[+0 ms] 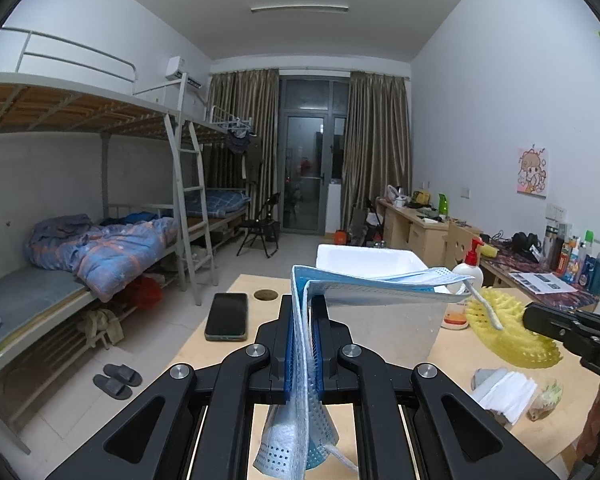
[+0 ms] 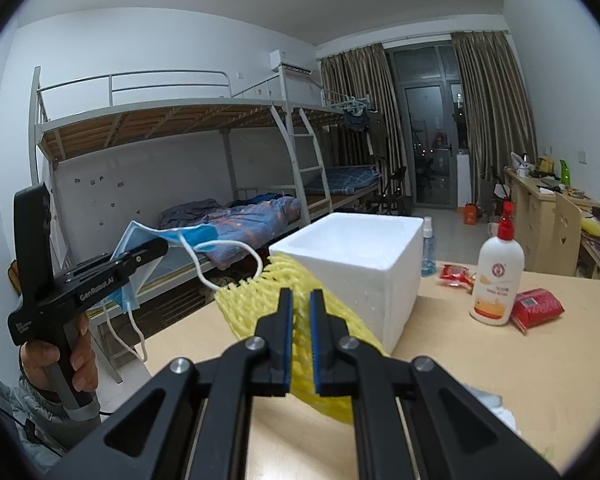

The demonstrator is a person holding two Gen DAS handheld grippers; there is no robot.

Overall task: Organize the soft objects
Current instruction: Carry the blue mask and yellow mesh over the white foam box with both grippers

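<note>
The left gripper (image 1: 305, 316) clamps a blue face mask (image 1: 364, 280), held up just in front of the white foam box (image 2: 364, 256). The right gripper (image 2: 301, 312) pinches a yellow foam fruit net (image 2: 256, 300) above the wooden table (image 2: 500, 368), right beside that box.
</note>
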